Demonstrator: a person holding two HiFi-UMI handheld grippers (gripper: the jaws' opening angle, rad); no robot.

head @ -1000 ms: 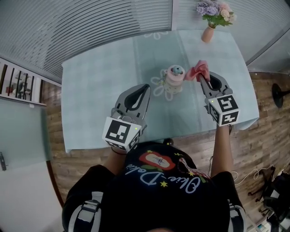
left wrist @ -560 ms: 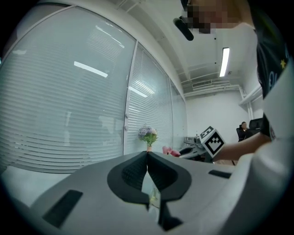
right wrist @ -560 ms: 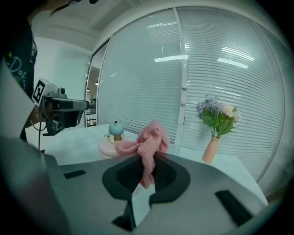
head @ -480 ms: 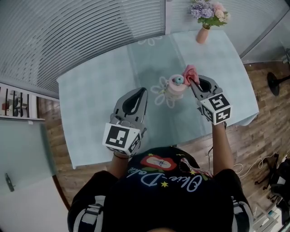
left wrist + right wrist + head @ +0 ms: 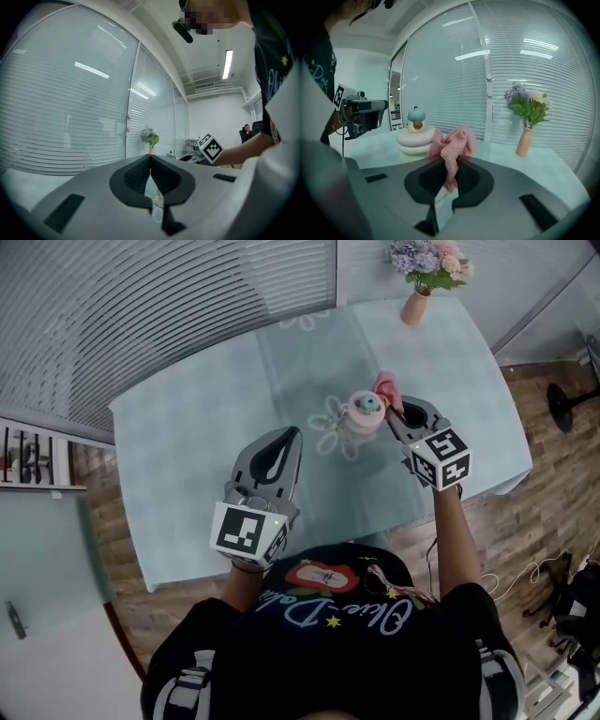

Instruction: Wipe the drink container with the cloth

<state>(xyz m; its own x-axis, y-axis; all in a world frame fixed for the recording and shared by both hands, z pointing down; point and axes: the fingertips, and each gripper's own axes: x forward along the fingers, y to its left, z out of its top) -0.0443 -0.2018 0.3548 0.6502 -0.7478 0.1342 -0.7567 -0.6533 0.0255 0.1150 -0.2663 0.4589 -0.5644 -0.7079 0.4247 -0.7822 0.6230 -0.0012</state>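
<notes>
The drink container (image 5: 362, 417) is a pale pink cup with a lid and a teal mushroom knob, standing on a flower print of the table; it also shows as the container (image 5: 414, 135) in the right gripper view. My right gripper (image 5: 397, 408) is shut on a pink cloth (image 5: 385, 386), which presses against the container's right side; the cloth (image 5: 452, 146) bunches out past the jaws. My left gripper (image 5: 292, 432) is shut with nothing in it, held left of the container and nearer to me, apart from it. In the left gripper view the left gripper (image 5: 150, 156) has its jaws closed together.
A pale teal tablecloth covers the table (image 5: 206, 427). A pink vase of flowers (image 5: 422, 273) stands at the far right corner, also seen as the vase (image 5: 526, 125). White blinds line the window beyond. Wooden floor (image 5: 525, 521) lies to the right, past the table edge.
My right gripper has carried the cloth leftward from beside the container until it touches the container's right side. The left gripper has stayed shut and barely shifted.
</notes>
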